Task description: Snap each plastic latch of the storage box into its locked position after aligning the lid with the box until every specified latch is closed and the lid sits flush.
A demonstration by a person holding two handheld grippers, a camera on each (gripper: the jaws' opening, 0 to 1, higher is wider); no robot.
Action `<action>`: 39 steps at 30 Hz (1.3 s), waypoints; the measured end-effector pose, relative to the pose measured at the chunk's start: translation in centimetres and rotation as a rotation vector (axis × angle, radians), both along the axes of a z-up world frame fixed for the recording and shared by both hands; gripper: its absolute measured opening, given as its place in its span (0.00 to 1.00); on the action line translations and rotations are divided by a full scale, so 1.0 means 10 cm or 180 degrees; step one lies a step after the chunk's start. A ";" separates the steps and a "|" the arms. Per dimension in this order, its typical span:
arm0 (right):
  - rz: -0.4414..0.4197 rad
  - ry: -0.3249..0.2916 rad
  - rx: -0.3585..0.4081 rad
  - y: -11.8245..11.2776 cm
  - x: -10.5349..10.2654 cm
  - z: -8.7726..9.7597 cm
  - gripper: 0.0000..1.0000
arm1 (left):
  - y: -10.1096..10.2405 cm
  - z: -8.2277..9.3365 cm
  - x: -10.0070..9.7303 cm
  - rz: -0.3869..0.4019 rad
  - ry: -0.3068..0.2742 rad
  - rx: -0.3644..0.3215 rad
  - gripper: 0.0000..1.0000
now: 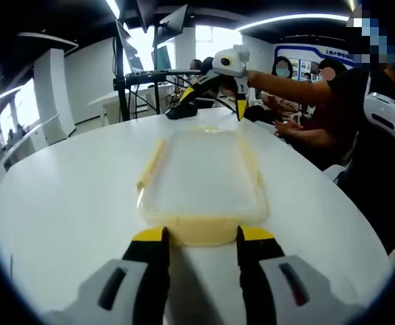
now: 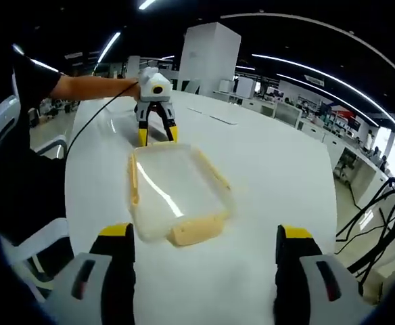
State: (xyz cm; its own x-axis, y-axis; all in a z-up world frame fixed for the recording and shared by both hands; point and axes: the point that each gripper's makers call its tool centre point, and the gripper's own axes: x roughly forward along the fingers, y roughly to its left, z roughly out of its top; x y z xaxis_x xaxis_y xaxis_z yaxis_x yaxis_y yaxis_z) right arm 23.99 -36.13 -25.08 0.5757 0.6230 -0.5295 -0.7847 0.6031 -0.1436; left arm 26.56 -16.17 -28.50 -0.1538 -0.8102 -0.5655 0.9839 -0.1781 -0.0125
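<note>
- While the box (image 1: 201,186) lies lengthwise on the white table (image 1: 62,203) in the left gripper view, the left gripper (image 1: 201,238) sits at its near end, jaws spread about as wide as the yellow end latch (image 1: 201,233) and bracketing it; whether they touch it I cannot tell. The right gripper (image 1: 207,101) stands at the far end, jaws apart. The clear lid (image 1: 201,169) looks seated.
- In the right gripper view, the right gripper (image 2: 204,240) hangs back from the box (image 2: 177,193), jaws wide and holding nothing. A yellow end latch (image 2: 196,230) faces it; long latches run along the sides. The left gripper (image 2: 157,132) straddles the far end.
- Doing it well, I judge: steady one end, press the latch square to the wall until it seats, and check the lid stays flush before going on to the next.
</note>
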 end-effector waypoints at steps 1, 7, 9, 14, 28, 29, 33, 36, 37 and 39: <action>0.0019 0.0000 0.0008 -0.01 0.03 0.00 0.86 | 0.00 0.00 -0.01 -0.0002 -0.0002 0.0000 0.38; 0.0189 0.0116 -0.0025 -0.03 0.07 -0.08 0.85 | 0.05 0.02 0.15 -0.0004 0.0007 -0.0002 0.38; 0.0224 0.0131 -0.0034 -0.02 0.07 -0.09 0.85 | 0.05 0.01 0.13 -0.0008 0.0002 0.0001 0.38; 0.0330 0.0161 -0.0023 0.02 0.08 -0.11 0.84 | 0.07 0.02 0.21 -0.0007 0.0010 -0.0002 0.38; 0.0780 0.0265 -0.0235 0.15 0.12 -0.30 0.79 | 0.12 0.05 0.46 -0.0013 0.0013 -0.0005 0.38; 0.0811 0.0275 -0.0226 0.16 0.12 -0.30 0.79 | 0.12 0.05 0.49 -0.0014 0.0017 -0.0004 0.38; 0.0873 0.0332 -0.0242 0.16 0.13 -0.30 0.79 | 0.12 0.04 0.47 -0.0018 0.0013 0.0001 0.38; 0.0922 0.0351 -0.0258 0.15 0.17 -0.28 0.77 | 0.12 0.04 0.45 -0.0018 0.0013 -0.0004 0.38; 0.0926 0.0353 -0.0259 0.15 0.17 -0.28 0.76 | 0.11 0.04 0.45 -0.0018 0.0012 -0.0005 0.38; 0.0977 0.0401 -0.0275 0.17 0.16 -0.29 0.76 | 0.11 0.05 0.44 -0.0022 0.0008 -0.0004 0.38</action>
State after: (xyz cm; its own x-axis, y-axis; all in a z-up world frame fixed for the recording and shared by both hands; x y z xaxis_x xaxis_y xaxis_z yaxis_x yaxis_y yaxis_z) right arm 25.60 -34.45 -28.03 0.2949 0.7068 -0.6430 -0.9425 0.3258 -0.0742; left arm 31.01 -15.06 -28.04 -0.1609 -0.8098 -0.5642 0.9826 -0.1849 -0.0147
